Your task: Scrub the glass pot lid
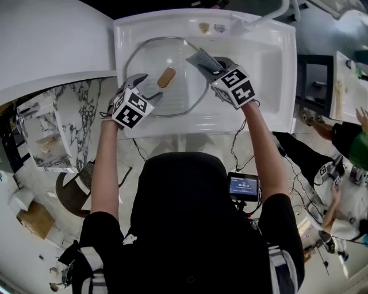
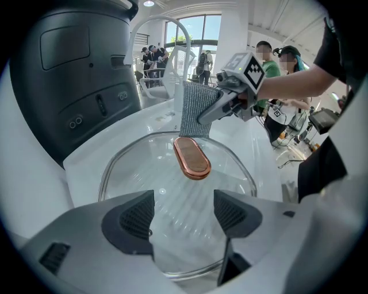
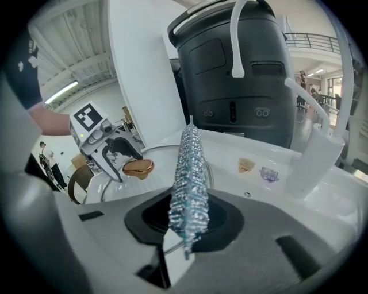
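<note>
The glass pot lid (image 1: 144, 63) lies flat in the white sink (image 1: 264, 63), its oval copper handle (image 1: 166, 77) facing up. My left gripper (image 1: 146, 87) is at the lid's near-left rim, open, and its pads (image 2: 138, 215) straddle the glass (image 2: 178, 201) without pinching it. Over the lid's right side, my right gripper (image 1: 211, 64) is shut on a grey sparkly scrub cloth (image 1: 202, 58). That cloth (image 3: 188, 178) stands upright between the right jaws, and it hangs just behind the handle (image 2: 192, 157) in the left gripper view.
A white faucet (image 1: 270, 14) rises at the sink's back right, with two small stickers (image 1: 211, 27) on the rim beside it. A large dark appliance (image 2: 75, 74) stands behind the sink. A white counter (image 1: 52, 46) adjoins on the left. People stand at the right (image 1: 345, 143).
</note>
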